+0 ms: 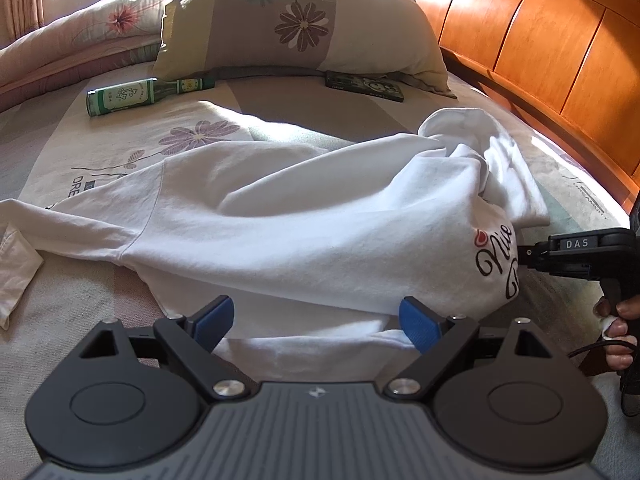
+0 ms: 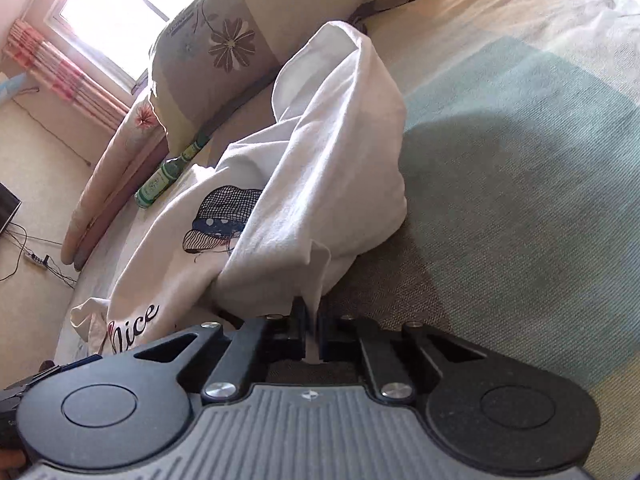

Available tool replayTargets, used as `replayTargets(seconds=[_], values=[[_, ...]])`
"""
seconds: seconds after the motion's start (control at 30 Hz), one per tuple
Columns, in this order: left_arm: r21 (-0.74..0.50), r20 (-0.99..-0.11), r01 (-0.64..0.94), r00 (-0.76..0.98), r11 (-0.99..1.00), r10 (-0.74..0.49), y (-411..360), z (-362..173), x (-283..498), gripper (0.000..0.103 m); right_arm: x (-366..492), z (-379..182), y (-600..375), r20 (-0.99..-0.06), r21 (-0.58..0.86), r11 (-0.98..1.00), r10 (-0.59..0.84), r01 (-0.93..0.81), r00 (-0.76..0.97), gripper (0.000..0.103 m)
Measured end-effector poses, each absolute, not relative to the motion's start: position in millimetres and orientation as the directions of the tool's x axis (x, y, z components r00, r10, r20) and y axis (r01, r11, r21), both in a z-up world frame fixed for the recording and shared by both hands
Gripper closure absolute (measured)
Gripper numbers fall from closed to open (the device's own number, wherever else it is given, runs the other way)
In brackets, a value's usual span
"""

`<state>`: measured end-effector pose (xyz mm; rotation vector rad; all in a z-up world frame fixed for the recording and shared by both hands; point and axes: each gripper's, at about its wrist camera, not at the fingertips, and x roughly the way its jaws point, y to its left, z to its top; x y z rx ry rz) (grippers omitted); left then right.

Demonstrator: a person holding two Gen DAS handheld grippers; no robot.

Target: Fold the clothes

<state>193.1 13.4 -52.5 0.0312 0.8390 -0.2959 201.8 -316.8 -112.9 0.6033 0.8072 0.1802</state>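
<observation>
White cotton is the material of the T-shirt, which lies crumpled and half rolled on the bed sheet, with soft folds and a black script print "Nice" with a small red heart on one end. From the right wrist view a drawing of a netted hat is also visible on the T-shirt. The left gripper is at the near edge of the T-shirt, its blue ribbed pads wide apart, with a flat layer of the cloth lying between them but not pinched. The right gripper has its jaws closed on a thin bunch of the T-shirt fabric, which rises from the jaws like a small tent; in the left wrist view the right gripper touches the printed end of the T-shirt. The bed sheet is a woven fabric with beige, grey and pale green blocks and purple flowers. Beyond the T-shirt a big pillow in the same flower pattern leans near the glossy orange wooden headboard. Between the T-shirt and the pillow a green glass bottle lies on its side, and a dark flat box rests near the pillow edge. Behind the pillow a bright window with a striped pink curtain is seen.
</observation>
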Motion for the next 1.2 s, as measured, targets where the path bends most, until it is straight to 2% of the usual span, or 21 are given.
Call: replayTargets(seconds=[0.1,0.17,0.23,0.3,0.43,0.5,0.57,0.67,0.77,0.87,0.93,0.97,1.0,1.03,1.1,1.2], values=[[-0.065,-0.732,0.260,0.643,0.964,-0.223,17.3,-49.3,191.8,0.013,200.7,-90.1,-336.0,-0.639,0.461,0.885,0.277,0.069,0.717,0.096],[-0.056,-0.731,0.250,0.649,0.967,-0.210,20.3,-48.6,192.1,0.013,197.5,-74.9,-362.5,-0.663,0.352,0.929,0.164,0.111,0.731,0.100],[-0.057,-0.731,0.243,0.650,0.968,-0.206,22.8,-49.3,193.1,0.013,195.7,-63.4,-390.1,-0.676,0.254,0.952,0.049,0.169,0.735,0.100],[-0.060,-0.730,0.243,0.651,0.968,-0.208,23.3,-50.1,194.1,0.013,192.9,-58.1,-432.5,-0.685,0.259,0.942,0.023,0.214,0.728,0.100],[-0.064,-0.732,0.249,0.647,0.967,-0.215,20.6,-51.9,195.2,0.013,180.5,-62.0,-446.3,-0.670,0.358,0.929,0.181,0.099,0.720,0.089],[-0.066,-0.735,0.256,0.641,0.964,-0.220,17.7,-53.1,195.1,0.013,173.3,-74.1,-433.9,-0.652,0.428,0.904,0.300,0.011,0.696,0.067],[-0.059,-0.739,0.263,0.637,0.963,-0.219,14.3,-53.7,194.0,0.013,174.2,-89.9,-416.7,-0.648,0.479,0.877,0.383,-0.039,0.659,0.061],[-0.050,-0.744,0.270,0.633,0.962,-0.216,10.2,-53.6,192.8,0.013,182.5,-118.4,-400.9,-0.629,0.564,0.824,0.472,-0.056,0.617,0.059],[-0.039,-0.753,0.270,0.625,0.962,-0.206,7.4,-55.1,193.1,0.013,191.2,-132.8,-395.0,-0.546,0.670,0.739,0.557,-0.072,0.626,0.042],[-0.031,-0.763,0.268,0.615,0.963,-0.196,2.5,-58.6,195.6,0.013,210.2,-139.4,-381.2,-0.528,0.684,0.726,0.557,-0.068,0.641,0.043],[-0.026,-0.766,0.272,0.612,0.962,-0.194,-1.9,-59.9,196.0,0.013,216.3,-141.7,-371.6,-0.524,0.684,0.727,0.545,-0.058,0.655,0.047],[-0.023,-0.767,0.276,0.612,0.961,-0.195,-4.0,-59.9,195.5,0.013,217.4,-141.3,-366.2,-0.536,0.669,0.741,0.531,-0.054,0.657,0.058],[-0.022,-0.767,0.281,0.611,0.960,-0.197,-5.4,-59.7,194.8,0.013,216.3,-140.4,-362.2,-0.554,0.648,0.760,0.513,-0.047,0.655,0.078],[-0.021,-0.767,0.286,0.611,0.958,-0.199,-6.8,-59.4,194.1,0.013,213.2,-138.9,-362.3,-0.563,0.632,0.774,0.494,-0.040,0.663,0.086],[-0.019,-0.766,0.290,0.611,0.957,-0.200,-7.3,-58.1,193.9,0.013,206.3,-135.6,-364.3,-0.574,0.603,0.797,0.454,-0.024,0.681,0.092],[-0.019,-0.763,0.291,0.614,0.957,-0.202,-6.0,-56.0,193.5,0.013,194.6,-120.7,-383.2,-0.574,0.558,0.830,0.365,0.024,0.733,0.095]])
